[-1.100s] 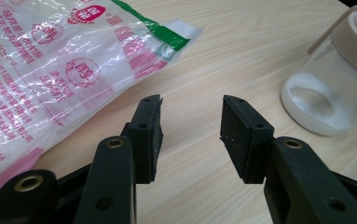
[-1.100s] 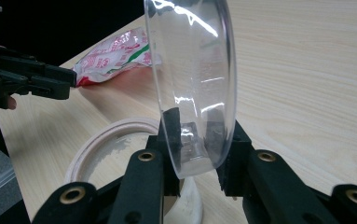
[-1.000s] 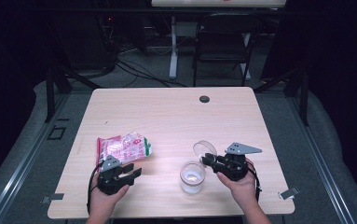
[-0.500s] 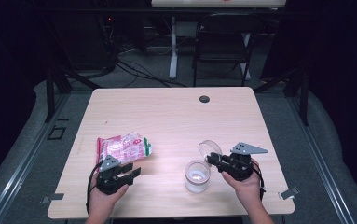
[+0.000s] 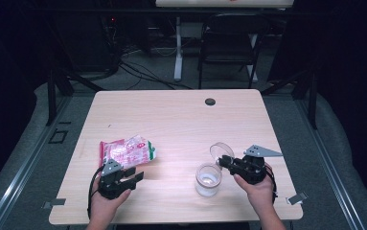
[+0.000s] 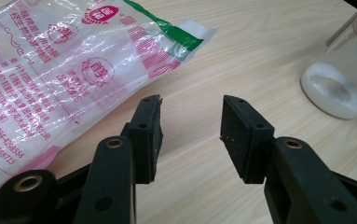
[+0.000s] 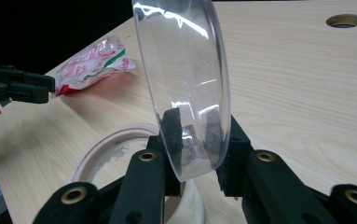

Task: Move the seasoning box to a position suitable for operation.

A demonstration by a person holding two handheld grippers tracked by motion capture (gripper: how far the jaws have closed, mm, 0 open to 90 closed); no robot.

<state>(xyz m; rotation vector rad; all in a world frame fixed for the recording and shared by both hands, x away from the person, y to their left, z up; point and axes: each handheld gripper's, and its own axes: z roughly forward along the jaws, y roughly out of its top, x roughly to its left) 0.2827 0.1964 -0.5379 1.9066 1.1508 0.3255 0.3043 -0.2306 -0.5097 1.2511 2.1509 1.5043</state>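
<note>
A clear jar (image 5: 208, 179) with white powder at its bottom stands open near the table's front right. My right gripper (image 5: 225, 162) is shut on the jar's clear round lid (image 5: 221, 152), which it holds on edge just above and behind the jar. In the right gripper view the pads (image 7: 223, 135) pinch the lid (image 7: 185, 70) at its lower rim, over the jar's mouth (image 7: 106, 149). A pink and white plastic bag (image 5: 126, 151) lies flat at the front left. My left gripper (image 5: 137, 173) rests just in front of it, open and with nothing in it (image 6: 191, 109). The bag (image 6: 50, 70) is to its left.
The wooden table (image 5: 171, 120) has a round cable hole (image 5: 210, 101) near its far edge. A dark chair (image 5: 229, 43) and cables stand on the floor beyond it. Each forearm comes in over the table's front edge.
My right gripper has shifted a little to the right with the lid, and the jar now stands slightly further right. The left gripper and the bag have stayed put.
</note>
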